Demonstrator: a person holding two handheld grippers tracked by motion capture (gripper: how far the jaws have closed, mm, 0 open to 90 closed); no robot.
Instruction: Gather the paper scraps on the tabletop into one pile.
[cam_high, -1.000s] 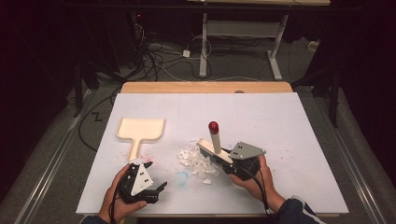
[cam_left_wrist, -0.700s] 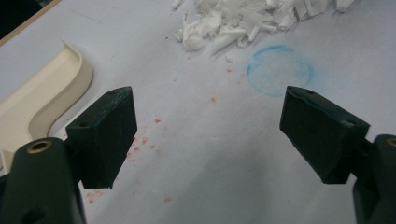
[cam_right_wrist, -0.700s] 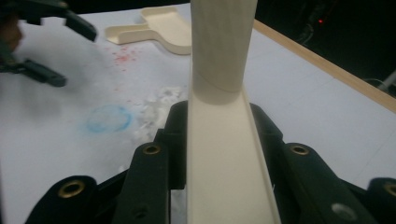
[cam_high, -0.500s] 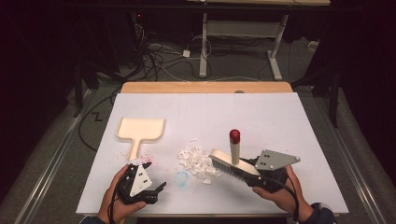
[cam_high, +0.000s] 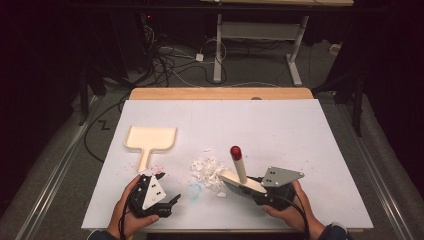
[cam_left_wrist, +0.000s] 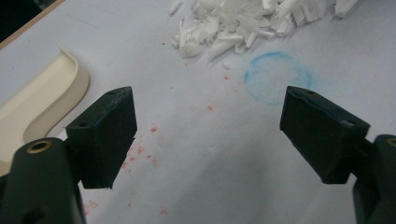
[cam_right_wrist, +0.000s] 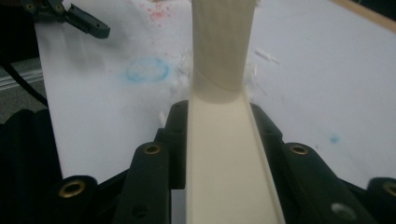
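Nearest the table's front edge, the right gripper (cam_high: 250, 189) is held low just to the right of the pile of white scraps (cam_high: 207, 170), and its jaws are clamped on the cream brush (cam_high: 243, 181); in the right gripper view the brush's flat body (cam_right_wrist: 224, 158) is seen pinched between the two black jaws, so that the tool can be steered as one piece with the hand. The brush head is laid against the table right beside the pile, while its handle with the red tip (cam_high: 235, 150) is tilted upward and away, a pose that appears chosen so the bristle edge can be drawn through the scraps. To the left of the pile, also near the front edge, the left gripper (cam_high: 167, 202) is rested with its jaws spread wide and nothing between them, as is plain in the left gripper view, where bare white surface, red specks and a faint blue ring (cam_left_wrist: 278, 77) are framed between the fingers (cam_left_wrist: 105, 133); it seems to be kept free for fetching the pan. Farther back and to the left of the pile, the cream dustpan (cam_high: 149, 141) is lying flat on the white table cover (cam_high: 300, 130), apart from the scraps and untouched, its handle turned toward the person, presumably so it can be gripped easily once the scraps are gathered.
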